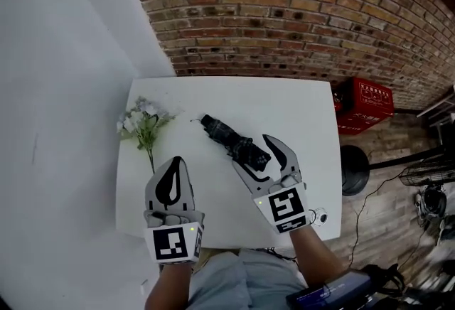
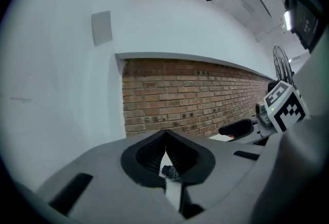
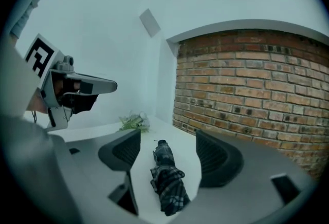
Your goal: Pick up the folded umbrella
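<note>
White table [image 1: 284,99] fills the middle of the head view, the dark plaid folded umbrella [image 1: 231,139] lying at its centre, a flower sprig [image 1: 144,122] at left, the right gripper [image 1: 250,151] spread around the umbrella's lower-right end, and the left gripper [image 1: 175,163] at lower left. In the left gripper view, its jaws meet on nothing, facing a brick wall [image 2: 195,99]. In the right gripper view, the jaws stand wide apart and the umbrella lies between them at lower centre, the pads clear of it.
</note>
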